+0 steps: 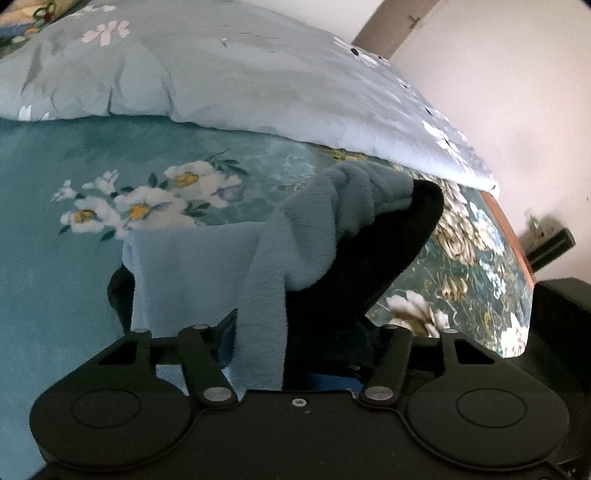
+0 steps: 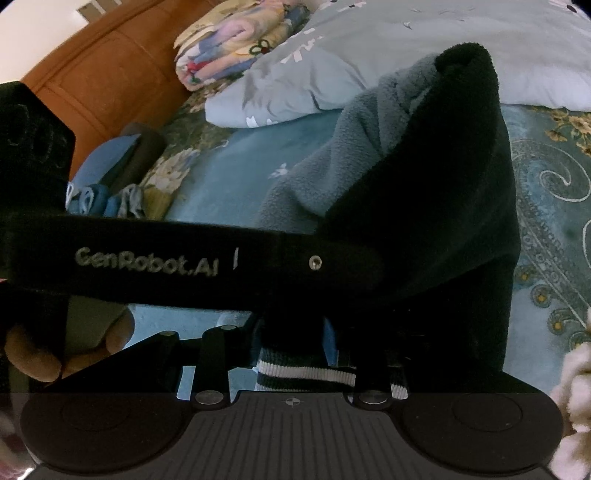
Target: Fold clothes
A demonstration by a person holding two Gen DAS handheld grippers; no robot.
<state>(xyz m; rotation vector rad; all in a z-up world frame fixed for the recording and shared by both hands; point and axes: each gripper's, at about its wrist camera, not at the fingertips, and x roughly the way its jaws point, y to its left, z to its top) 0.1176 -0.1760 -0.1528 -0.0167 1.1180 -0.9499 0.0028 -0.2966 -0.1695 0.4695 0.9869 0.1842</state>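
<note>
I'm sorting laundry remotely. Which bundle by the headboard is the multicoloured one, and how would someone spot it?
Start at the wooden headboard. Against it, above the grey-blue duvet, lies the folded cartoon-print blanket. Its pastel pink, yellow and blue patches distinguish it from the plain blue folded clothes lower down.

A bed is covered by a teal floral sheet (image 1: 66, 229), with white and yellow blossoms printed on it. A pale blue-grey duvet (image 1: 229, 81) is heaped across the far side of the bed. A white wall (image 1: 517, 96) is seen behind, crossed by a brown beam (image 1: 391, 29). A wooden headboard (image 2: 110, 74) is seen in the right wrist view, with a folded multicoloured blanket (image 2: 225, 48) laid near it. The scene is lit softly and evenly.
</note>
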